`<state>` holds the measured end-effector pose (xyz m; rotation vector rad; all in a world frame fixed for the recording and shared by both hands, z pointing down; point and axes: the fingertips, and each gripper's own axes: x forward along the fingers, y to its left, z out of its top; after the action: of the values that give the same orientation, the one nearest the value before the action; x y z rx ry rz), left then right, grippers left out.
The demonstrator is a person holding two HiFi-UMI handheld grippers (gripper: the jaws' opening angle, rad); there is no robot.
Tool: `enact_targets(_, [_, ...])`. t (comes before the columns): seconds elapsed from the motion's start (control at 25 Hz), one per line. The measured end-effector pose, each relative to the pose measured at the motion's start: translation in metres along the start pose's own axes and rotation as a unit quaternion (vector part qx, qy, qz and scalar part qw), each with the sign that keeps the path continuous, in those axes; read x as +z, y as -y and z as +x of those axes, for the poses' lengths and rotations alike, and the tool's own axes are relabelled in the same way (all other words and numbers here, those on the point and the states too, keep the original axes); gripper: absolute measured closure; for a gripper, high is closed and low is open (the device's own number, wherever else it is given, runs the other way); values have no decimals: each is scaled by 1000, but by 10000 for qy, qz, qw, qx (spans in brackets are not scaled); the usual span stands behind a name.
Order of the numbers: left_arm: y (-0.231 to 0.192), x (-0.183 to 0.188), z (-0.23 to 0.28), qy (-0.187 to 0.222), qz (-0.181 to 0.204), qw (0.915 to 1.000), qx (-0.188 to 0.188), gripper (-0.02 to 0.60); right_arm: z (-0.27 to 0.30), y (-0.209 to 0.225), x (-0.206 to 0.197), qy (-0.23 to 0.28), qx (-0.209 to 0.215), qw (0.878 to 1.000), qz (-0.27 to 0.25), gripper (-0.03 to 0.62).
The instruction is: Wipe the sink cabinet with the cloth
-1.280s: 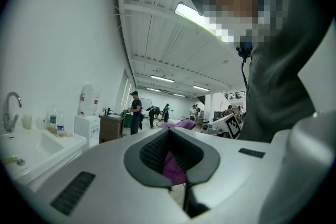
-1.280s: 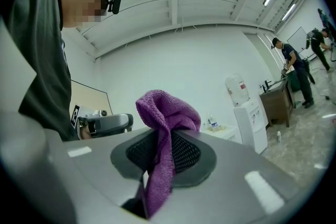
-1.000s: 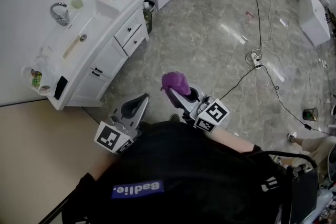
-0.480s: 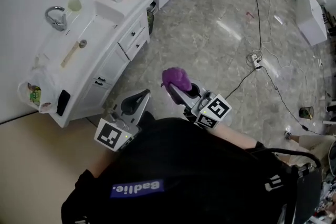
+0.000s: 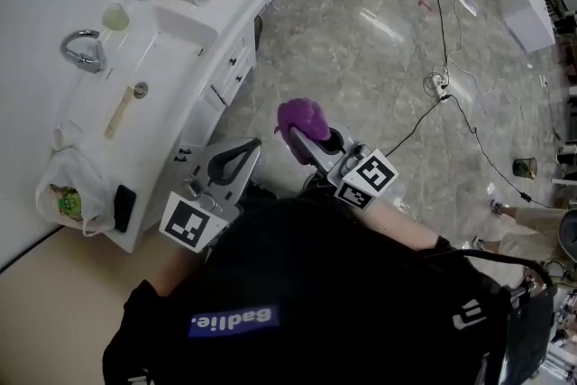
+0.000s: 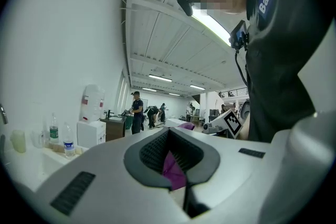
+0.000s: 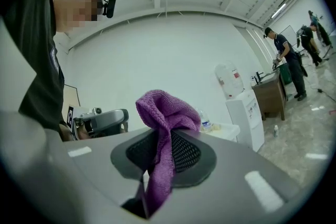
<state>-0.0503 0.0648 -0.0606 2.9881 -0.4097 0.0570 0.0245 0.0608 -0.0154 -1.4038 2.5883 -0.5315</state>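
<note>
**Cloth held clear of cabinet**

The right gripper pinches the purple cloth, held over the floor, apart from the sink cabinet and off its front edge. The left gripper is pressed together nearer that edge.

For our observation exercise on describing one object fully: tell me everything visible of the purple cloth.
The purple cloth is small, fluffy and looped in texture, like microfibre. It is bunched and pinched in the shut right tongs, a rounded tuft standing past their tips and a narrower strip trailing back between the pads. It hangs in the air over the grey stone floor, apart from the white sink cabinet. Only the tongs touch it.
</note>
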Motion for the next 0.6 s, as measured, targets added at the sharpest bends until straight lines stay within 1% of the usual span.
enact_targets(0.16, [-11,-4,17,17,-79,9999,76,581,8,20,-3,8,47,10000,84,539])
enact_targets(0.28, [-19,-20,38,-1,-124,9998,170,581,11,47,-13,-14,106,9998,185,539])
enact_targets(0.44, [-40,-58,68,75,-259,9990,358,581,19,94,-44,-42,206,9994,282,539])
enact_targets(0.6, [-69,-115,99,74,-245,9984,503,581,36,150,-95,-132,265,9992,264,539])
